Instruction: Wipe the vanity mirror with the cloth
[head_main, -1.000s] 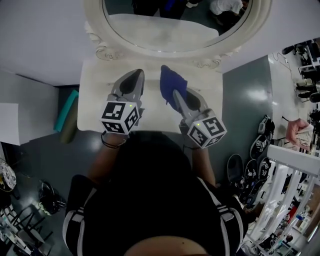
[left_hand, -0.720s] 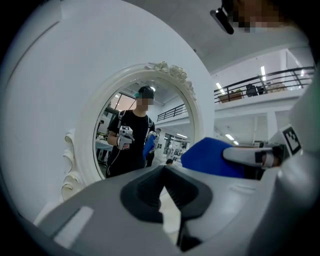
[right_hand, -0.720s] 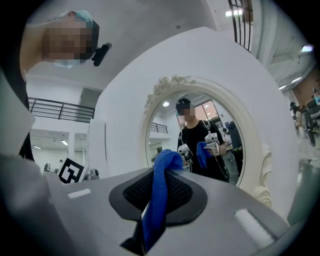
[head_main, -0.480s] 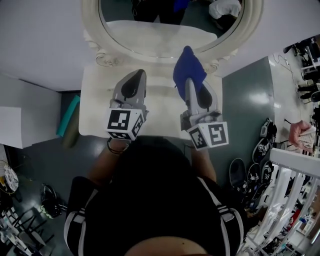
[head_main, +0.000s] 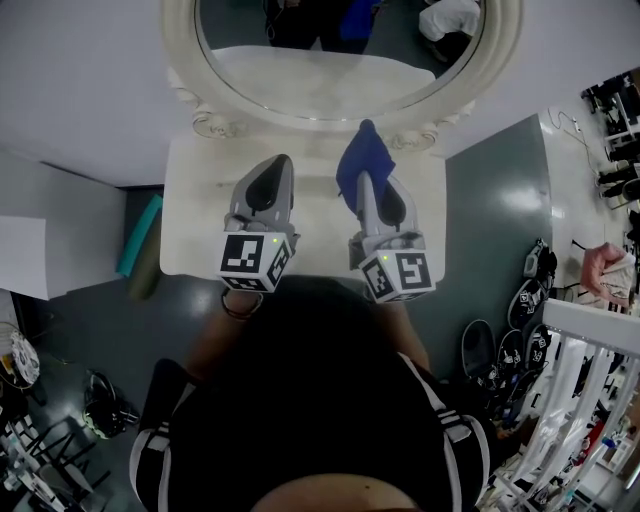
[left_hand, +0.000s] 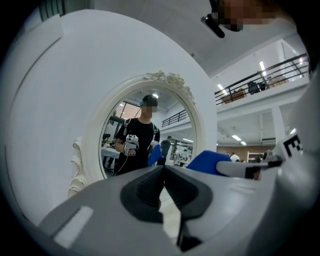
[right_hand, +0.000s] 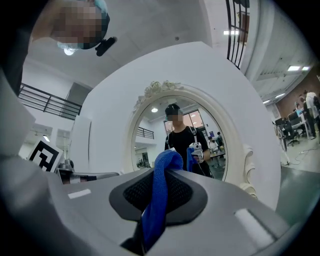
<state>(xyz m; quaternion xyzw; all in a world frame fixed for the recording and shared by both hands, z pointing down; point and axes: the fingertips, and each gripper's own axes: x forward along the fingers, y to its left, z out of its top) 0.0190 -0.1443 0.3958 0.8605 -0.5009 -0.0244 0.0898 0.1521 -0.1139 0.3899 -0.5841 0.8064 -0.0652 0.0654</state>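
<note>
An oval vanity mirror (head_main: 330, 50) in an ornate cream frame (head_main: 215, 122) stands at the back of a small white vanity table (head_main: 190, 190). My right gripper (head_main: 362, 178) is shut on a blue cloth (head_main: 360, 160), which sticks up past the jaw tips just below the frame's lower edge. In the right gripper view the blue cloth (right_hand: 159, 195) is pinched between the jaws, with the mirror (right_hand: 187, 145) ahead. My left gripper (head_main: 268, 170) hovers over the table, shut with nothing in it. The left gripper view faces the mirror (left_hand: 145, 135), and the cloth (left_hand: 212, 161) shows to its right.
White wall (head_main: 80, 80) surrounds the mirror. A teal object (head_main: 133, 240) lies on the dark floor to the table's left. Chairs and white racks (head_main: 560, 400) crowd the right side. The mirror shows a person holding the grippers.
The right gripper carried the cloth from over the table up toward the mirror frame, then drew back slightly and shifted left. The left gripper barely moved.
</note>
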